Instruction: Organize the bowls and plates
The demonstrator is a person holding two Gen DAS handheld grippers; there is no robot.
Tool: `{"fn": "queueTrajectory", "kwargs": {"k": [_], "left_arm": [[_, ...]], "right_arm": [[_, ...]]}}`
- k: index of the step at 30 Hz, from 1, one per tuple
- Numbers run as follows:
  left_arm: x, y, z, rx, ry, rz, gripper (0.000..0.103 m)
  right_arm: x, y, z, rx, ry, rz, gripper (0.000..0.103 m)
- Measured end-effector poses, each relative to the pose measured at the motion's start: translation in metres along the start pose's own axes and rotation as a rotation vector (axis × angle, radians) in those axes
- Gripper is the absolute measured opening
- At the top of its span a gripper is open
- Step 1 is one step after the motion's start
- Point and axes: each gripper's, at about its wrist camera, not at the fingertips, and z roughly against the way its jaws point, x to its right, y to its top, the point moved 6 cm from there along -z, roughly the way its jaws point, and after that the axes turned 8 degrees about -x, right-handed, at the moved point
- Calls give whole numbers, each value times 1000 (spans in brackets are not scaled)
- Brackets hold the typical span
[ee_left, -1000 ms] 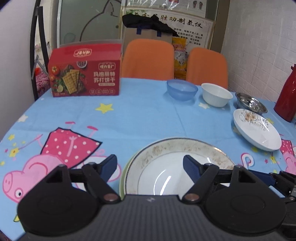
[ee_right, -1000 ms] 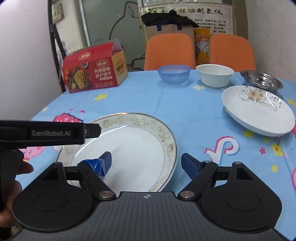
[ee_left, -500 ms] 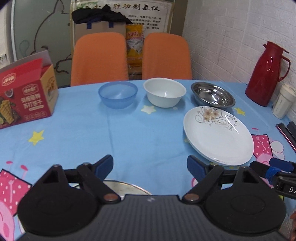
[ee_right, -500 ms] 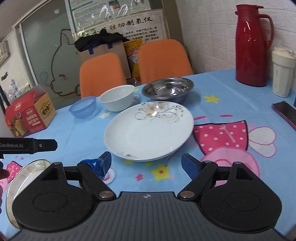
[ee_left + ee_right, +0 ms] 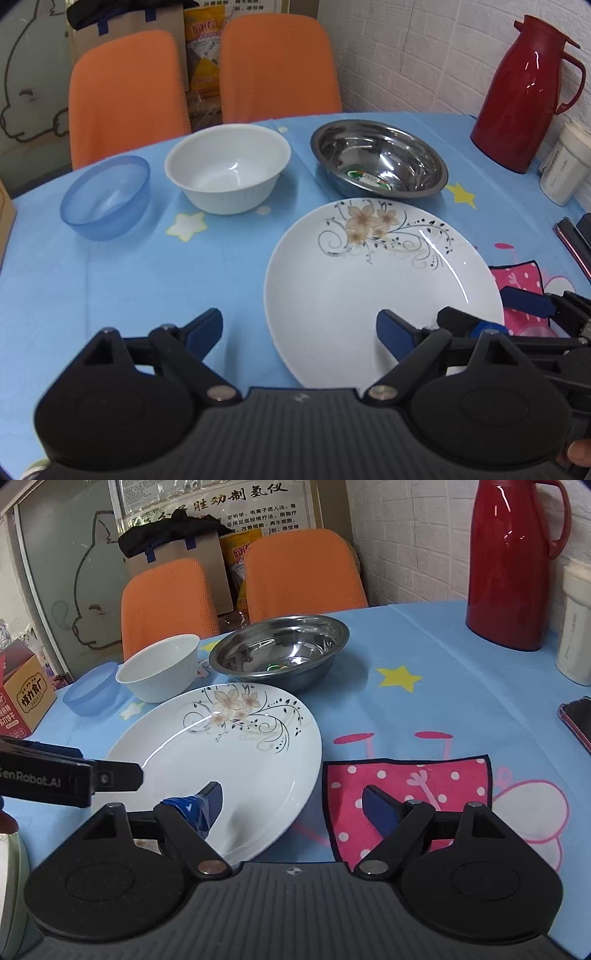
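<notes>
A white floral plate (image 5: 373,273) (image 5: 229,753) lies on the blue tablecloth. Behind it stand a blue bowl (image 5: 107,195) (image 5: 92,694), a white bowl (image 5: 229,166) (image 5: 159,672) and a steel bowl (image 5: 380,162) (image 5: 280,650). My left gripper (image 5: 299,328) is open and empty, straddling the plate's near left rim. My right gripper (image 5: 291,805) is open and empty, its jaws either side of the plate's near right rim; it also shows at the right of the left wrist view (image 5: 524,302).
A red thermos (image 5: 524,96) (image 5: 513,561) and a white cup (image 5: 565,166) (image 5: 576,624) stand at the right. A phone (image 5: 580,720) lies by the right edge. Two orange chairs (image 5: 199,77) stand behind the table. A cracker box (image 5: 22,701) is far left.
Both grippers swung right, from the gold-rimmed plate to the floral plate, and moved closer to it. Both stayed open and empty.
</notes>
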Motion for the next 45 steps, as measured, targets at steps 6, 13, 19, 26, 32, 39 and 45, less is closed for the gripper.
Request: {"fn": "queueTrajectory", "kwargs": {"k": [6,13,19,26,32,39,45], "left_arm": [[11,16,-24,-29,-1,-3,90],[15,20,-38,-28,0,1,91],[14,17,-37,-12,12,16,91],[13,14,-30,-13,3,46,75],[15,5,-9,13,0,42,68],[10,-9,21,39,-11,61,68],[-7,-33,60,88,6,88,67]], "right_arm": [[1,7,-13,-7,5,19,70],[-10,5,-19,21,-13,80,72],[-18,4,-19,39,16,93,73],[-29,2,-18,51,11,93,72],[-36,-1,2,68,6,66,71],[-46,-6,26,92,14,54,72],[-74,-16,53,130,21,82,72]]}}
